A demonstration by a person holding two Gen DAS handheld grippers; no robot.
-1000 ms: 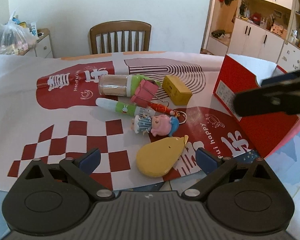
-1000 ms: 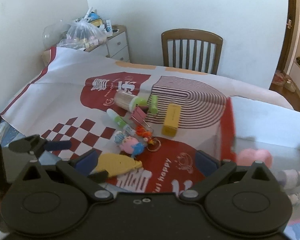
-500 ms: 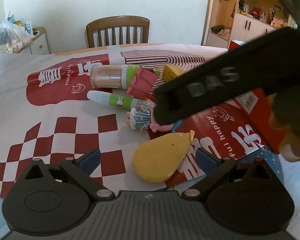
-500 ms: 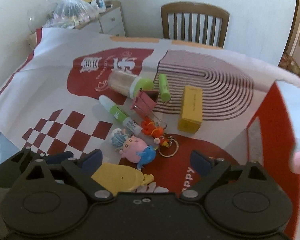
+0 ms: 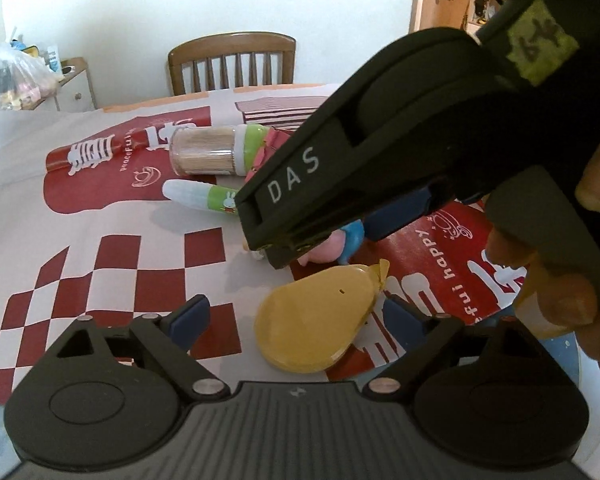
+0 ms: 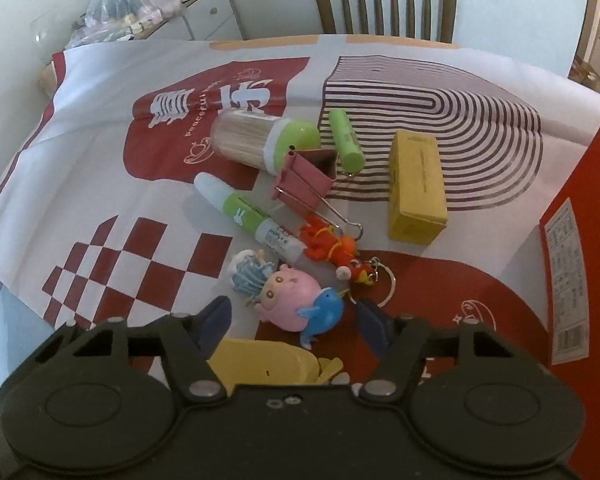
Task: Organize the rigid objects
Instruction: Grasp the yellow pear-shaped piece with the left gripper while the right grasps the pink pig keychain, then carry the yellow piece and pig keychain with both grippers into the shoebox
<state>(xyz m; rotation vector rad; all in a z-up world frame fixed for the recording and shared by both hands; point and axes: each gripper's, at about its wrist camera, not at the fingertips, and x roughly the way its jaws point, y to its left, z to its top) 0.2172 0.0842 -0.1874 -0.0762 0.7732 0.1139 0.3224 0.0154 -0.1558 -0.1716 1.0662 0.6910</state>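
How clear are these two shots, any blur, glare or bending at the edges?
Left wrist view: sharp, but the right gripper fills the right half, hiding items. Right wrist view: evenly lit, no glare, strong fisheye bowing of the tablecloth edges, dark corners.

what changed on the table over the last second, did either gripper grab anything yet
The right gripper came in from the red box side, dropped over the pink doll keychain and its jaws have been closing around it; pads not yet pressing. The left gripper eased down toward the yellow pear-shaped case, jaws narrowing slightly, holding nothing. The toothpick jar, glue, binder clip and yellow box stayed put.
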